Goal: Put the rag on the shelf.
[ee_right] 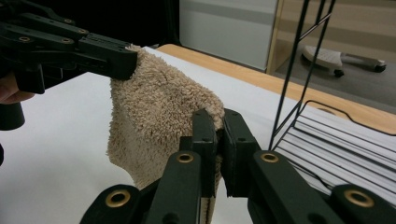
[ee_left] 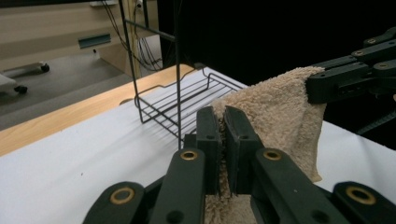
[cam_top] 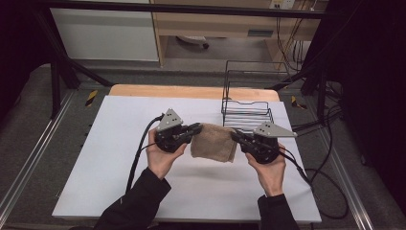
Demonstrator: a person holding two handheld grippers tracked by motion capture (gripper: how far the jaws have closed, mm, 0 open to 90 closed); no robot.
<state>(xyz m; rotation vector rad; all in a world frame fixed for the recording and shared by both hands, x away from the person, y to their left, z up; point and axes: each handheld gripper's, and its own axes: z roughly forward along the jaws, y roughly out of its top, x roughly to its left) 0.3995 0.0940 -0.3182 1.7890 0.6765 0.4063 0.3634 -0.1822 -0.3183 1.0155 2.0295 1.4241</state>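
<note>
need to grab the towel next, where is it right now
In the high view the towel hangs mid-table between the left hand-held gripper and the right hand-held gripper, each shut on a top corner, just in front of the wire basket.

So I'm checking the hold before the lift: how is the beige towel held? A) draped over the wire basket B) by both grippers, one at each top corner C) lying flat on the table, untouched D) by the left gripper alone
B: the left gripper and the right gripper each pinch a top corner of the beige towel, which hangs between them.
</note>
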